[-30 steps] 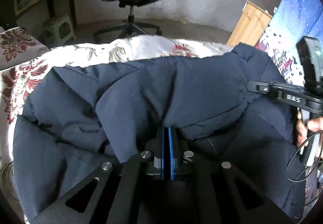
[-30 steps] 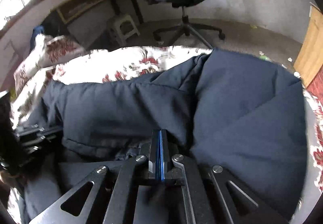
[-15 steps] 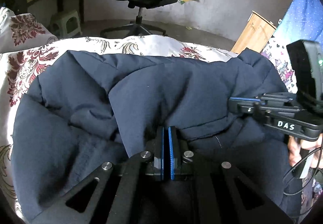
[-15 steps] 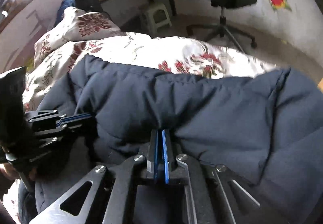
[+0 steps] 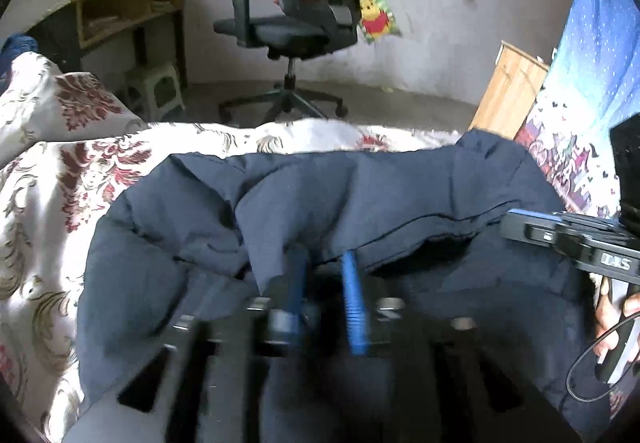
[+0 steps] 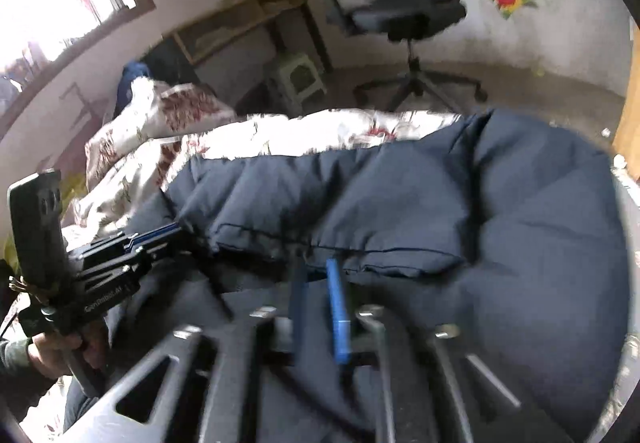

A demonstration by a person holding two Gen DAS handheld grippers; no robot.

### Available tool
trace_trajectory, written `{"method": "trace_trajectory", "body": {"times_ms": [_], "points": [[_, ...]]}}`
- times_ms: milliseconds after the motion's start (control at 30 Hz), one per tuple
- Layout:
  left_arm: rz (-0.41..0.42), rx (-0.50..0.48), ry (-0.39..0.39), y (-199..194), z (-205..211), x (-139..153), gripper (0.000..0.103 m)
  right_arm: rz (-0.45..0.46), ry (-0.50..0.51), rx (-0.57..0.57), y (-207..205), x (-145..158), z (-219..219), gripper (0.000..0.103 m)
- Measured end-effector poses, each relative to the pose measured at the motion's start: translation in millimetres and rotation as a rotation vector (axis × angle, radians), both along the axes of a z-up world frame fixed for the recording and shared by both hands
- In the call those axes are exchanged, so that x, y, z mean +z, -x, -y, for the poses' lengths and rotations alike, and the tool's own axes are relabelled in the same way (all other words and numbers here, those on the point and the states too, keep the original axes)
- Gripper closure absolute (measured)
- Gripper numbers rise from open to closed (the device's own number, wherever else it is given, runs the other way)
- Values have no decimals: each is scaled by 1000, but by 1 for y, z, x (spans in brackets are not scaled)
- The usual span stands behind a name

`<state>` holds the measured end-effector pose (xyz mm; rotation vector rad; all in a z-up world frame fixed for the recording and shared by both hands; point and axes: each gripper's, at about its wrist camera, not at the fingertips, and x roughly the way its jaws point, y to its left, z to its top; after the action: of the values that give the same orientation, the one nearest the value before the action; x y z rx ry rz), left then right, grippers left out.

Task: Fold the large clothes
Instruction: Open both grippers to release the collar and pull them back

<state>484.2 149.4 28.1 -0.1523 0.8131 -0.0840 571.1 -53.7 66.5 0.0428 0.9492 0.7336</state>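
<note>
A dark navy padded jacket (image 5: 380,195) (image 6: 440,211) lies folded over on the flowered bed cover (image 5: 60,183) (image 6: 280,139). Its stitched fold edge runs across just ahead of both pairs of blue pads. My left gripper (image 5: 324,261) sits at that edge with its jaws opening; the pads stand apart and press on nothing, though cloth drapes over the left tip. My right gripper (image 6: 314,261) is likewise opening at the hem, with a dark gap between its pads. Each gripper also shows from the side in the other's view, held by a hand.
Past the bed's far edge stand a black office chair (image 5: 296,31) (image 6: 404,15), a green stool (image 5: 154,87) and a wooden desk (image 5: 128,11). A wooden board (image 5: 508,91) and a blue starry cloth (image 5: 600,43) are on the right. A flowered pillow (image 5: 48,103) lies at the left.
Both grippers were shut on the jacket's edge; now their pads have parted and let the fold go. Both have lifted and drawn back a little, and the views show more of the room.
</note>
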Motion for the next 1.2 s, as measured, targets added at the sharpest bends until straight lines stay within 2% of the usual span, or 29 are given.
{"method": "trace_trajectory", "body": {"times_ms": [33, 67, 200, 267, 400, 467, 633, 900, 1200], "points": [[13, 8, 2, 5, 1, 6, 52, 34, -9, -10, 7, 11, 5, 45], [29, 15, 4, 9, 1, 11, 40, 60, -15, -15, 12, 18, 8, 39], [72, 24, -10, 28, 4, 39, 38, 139, 12, -28, 32, 48, 13, 37], [79, 25, -19, 36, 6, 50, 37, 165, 29, -40, 40, 58, 17, 30], [118, 46, -14, 58, 7, 74, 16, 231, 52, -55, 63, 80, 22, 17], [136, 52, -9, 71, 8, 87, 12, 247, 60, -56, 73, 88, 24, 13], [168, 60, -38, 100, 11, 111, 11, 298, 82, -65, 103, 108, 30, 5], [233, 48, -79, 156, 30, 134, 6, 351, 83, -104, 154, 134, 45, 1], [214, 25, -27, 197, 39, 146, 5, 365, 125, -87, 199, 146, 52, 0]]}}
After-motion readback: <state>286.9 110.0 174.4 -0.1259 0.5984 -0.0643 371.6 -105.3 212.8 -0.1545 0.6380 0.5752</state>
